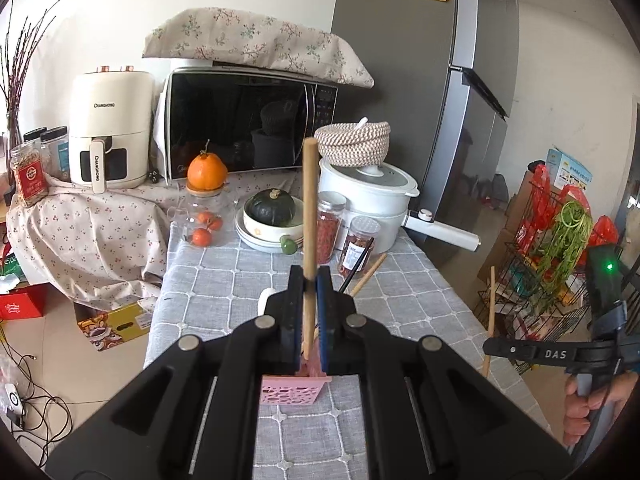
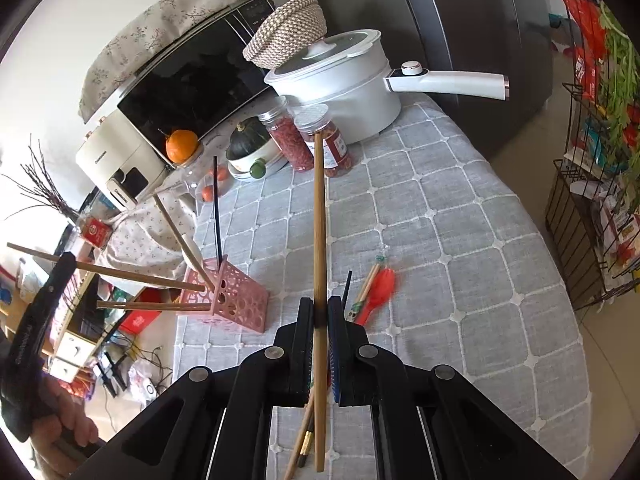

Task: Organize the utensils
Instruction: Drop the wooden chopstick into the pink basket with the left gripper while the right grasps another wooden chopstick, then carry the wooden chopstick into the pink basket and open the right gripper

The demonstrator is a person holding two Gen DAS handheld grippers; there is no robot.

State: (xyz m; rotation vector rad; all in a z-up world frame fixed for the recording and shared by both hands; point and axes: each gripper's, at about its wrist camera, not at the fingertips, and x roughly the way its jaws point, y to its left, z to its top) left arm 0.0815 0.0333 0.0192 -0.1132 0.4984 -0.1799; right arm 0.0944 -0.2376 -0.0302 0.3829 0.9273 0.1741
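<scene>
My left gripper is shut on a wooden-handled utensil that points up; below it stands the pink perforated utensil holder. In the right wrist view the pink holder stands on the grey tablecloth with chopsticks and a black stick poking out. My right gripper is shut on a long wooden chopstick, held upright. A red spoon and more chopsticks lie on the cloth just beyond it. More chopsticks lie beneath the right gripper.
Behind stand a white pot, two spice jars, a green squash in a bowl, an orange on a glass jar, a microwave, an air fryer and a fridge. A wire rack is right of the table.
</scene>
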